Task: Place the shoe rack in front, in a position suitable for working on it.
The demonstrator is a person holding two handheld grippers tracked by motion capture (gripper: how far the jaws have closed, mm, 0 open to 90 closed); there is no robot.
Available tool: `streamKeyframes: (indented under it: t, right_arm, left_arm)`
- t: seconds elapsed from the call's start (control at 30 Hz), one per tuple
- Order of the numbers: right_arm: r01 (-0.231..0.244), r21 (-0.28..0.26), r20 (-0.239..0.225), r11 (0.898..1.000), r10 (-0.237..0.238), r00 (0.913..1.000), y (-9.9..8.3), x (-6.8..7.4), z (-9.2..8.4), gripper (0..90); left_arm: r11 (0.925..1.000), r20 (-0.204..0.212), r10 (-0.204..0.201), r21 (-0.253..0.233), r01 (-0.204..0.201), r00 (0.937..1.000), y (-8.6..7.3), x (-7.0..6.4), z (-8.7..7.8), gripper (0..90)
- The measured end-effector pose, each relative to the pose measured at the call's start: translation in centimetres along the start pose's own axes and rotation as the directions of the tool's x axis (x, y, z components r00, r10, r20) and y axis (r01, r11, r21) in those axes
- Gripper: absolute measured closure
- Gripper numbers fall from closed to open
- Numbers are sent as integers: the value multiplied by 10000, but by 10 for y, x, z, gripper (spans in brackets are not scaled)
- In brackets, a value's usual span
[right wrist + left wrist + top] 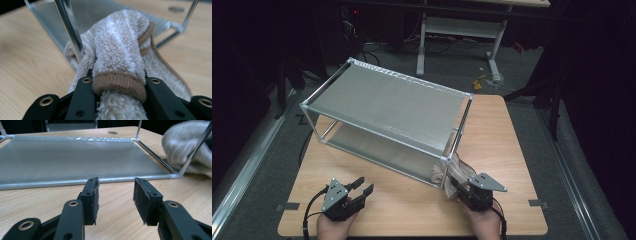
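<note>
Gripped between the pads of your right hand-held gripper (117,82) is a bunched beige terry towel with a tan hem (120,55), pressed against the near corner post of the two-tier metal-framed shelf rack (387,100) on the wooden counter (507,130). Your left hand-held gripper (115,192) rests with jaws apart, empty. Current step: transport. Next, clear the post and steer the towel onto the lower tier.
</note>
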State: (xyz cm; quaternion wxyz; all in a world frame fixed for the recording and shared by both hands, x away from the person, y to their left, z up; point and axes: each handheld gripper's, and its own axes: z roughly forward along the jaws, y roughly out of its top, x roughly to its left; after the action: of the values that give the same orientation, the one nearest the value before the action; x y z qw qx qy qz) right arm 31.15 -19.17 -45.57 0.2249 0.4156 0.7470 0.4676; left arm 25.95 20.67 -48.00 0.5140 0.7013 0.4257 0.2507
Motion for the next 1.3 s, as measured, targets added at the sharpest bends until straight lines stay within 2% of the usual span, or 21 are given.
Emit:
streamKeyframes:
  t: [0.1, 0.27, 0.33, 0.43, 0.67, 0.87, 1.1, 1.3]
  right_arm:
    - [-11, -540, -69, 9985, 7, 10000, 17, 2, -10, 725]
    - [-77, -1477, -224, 9890, 45, 9997, 42, 5, -28, 725]
    - [-30, -1540, -333, 9881, -22, 9994, 45, 8, -31, 725]
    - [227, -1307, -396, 9912, -281, 9988, 38, 15, -28, 725]
    - [426, -213, -727, 9989, -440, 9964, 2, 26, -9, 725]
    - [715, 955, -1047, 9929, -614, 9926, -29, 32, 4, 725]
    - [535, 897, -1023, 9945, -443, 9938, -31, 27, 3, 723]
    - [421, 1074, -1012, 9933, -312, 9944, -34, 24, 5, 723]
  left_arm:
    - [10000, 3, -24, -1, 24, 10000, 0, 0, 0, 556]
    - [10000, -13, -23, -9, 23, 10000, 0, 0, 0, 556]
    - [10000, -3, -38, -11, 38, 10000, 0, 0, 0, 556]
    - [10000, 29, -8, -9, 8, 10000, 0, -1, 0, 555]
    - [10000, 23, 5, -88, -5, 10000, 2, -2, 0, 556]
    - [9981, 128, 48, -609, -40, 9999, 18, -7, -4, 563]
    - [9913, -95, 574, -1179, -581, 9983, 50, -16, -4, 616]
    - [9802, -455, 638, -1848, -712, 9969, 86, -19, 3, 644]
